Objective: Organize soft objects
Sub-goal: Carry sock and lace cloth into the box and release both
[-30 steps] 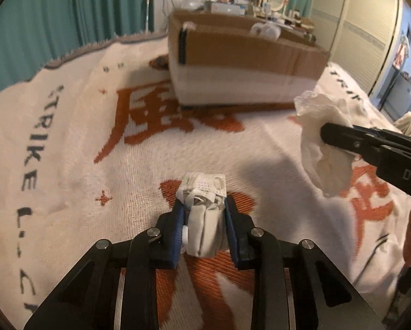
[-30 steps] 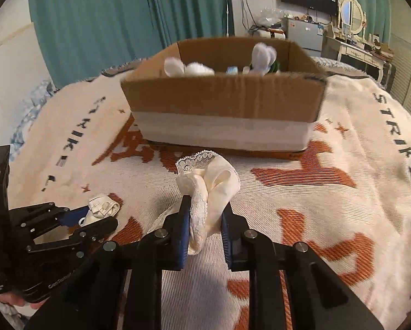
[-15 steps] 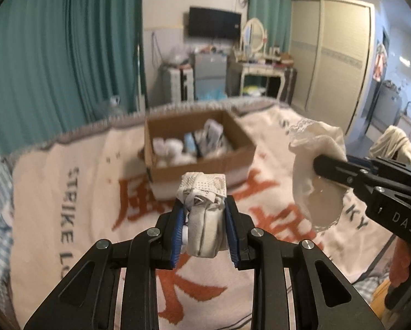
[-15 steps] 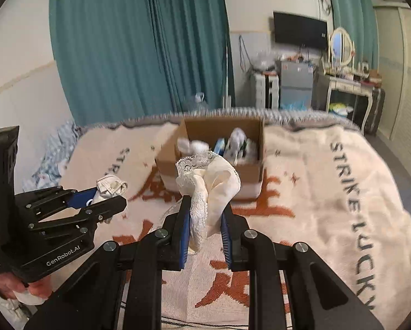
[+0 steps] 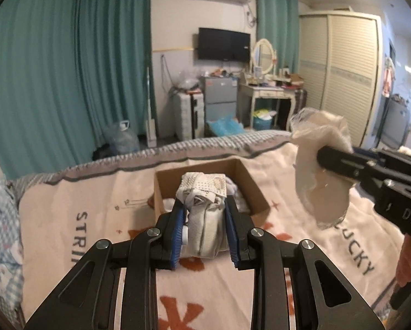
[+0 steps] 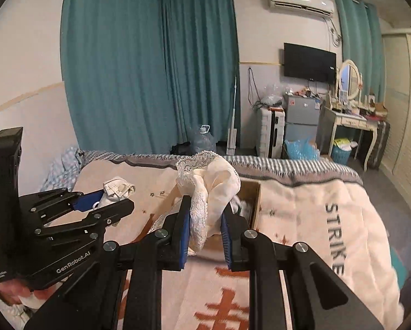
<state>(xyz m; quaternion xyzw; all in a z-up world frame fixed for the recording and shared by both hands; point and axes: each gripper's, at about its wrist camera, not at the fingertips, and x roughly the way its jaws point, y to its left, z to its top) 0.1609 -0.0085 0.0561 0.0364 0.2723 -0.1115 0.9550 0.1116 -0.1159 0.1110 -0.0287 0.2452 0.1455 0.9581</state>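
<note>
My left gripper (image 5: 204,214) is shut on a folded white-grey cloth bundle (image 5: 204,209), held high above the bed; it also shows in the right wrist view (image 6: 117,189). My right gripper (image 6: 204,217) is shut on a cream lace-trimmed cloth (image 6: 208,189), also seen at the right of the left wrist view (image 5: 321,170). An open cardboard box (image 5: 161,192) with several soft items inside sits on the blanket below and ahead of both grippers; in the right wrist view its far corner (image 6: 252,195) shows behind the cream cloth.
A cream blanket (image 5: 95,220) with orange characters and black letters covers the bed. Beyond the bed are teal curtains (image 5: 68,82), a small fridge (image 5: 219,96), a dressing table (image 5: 266,93) and a wardrobe (image 5: 343,68).
Both grippers have risen well above the bed with their cloths still held. The box now looks smaller and lower, and more of the room shows.
</note>
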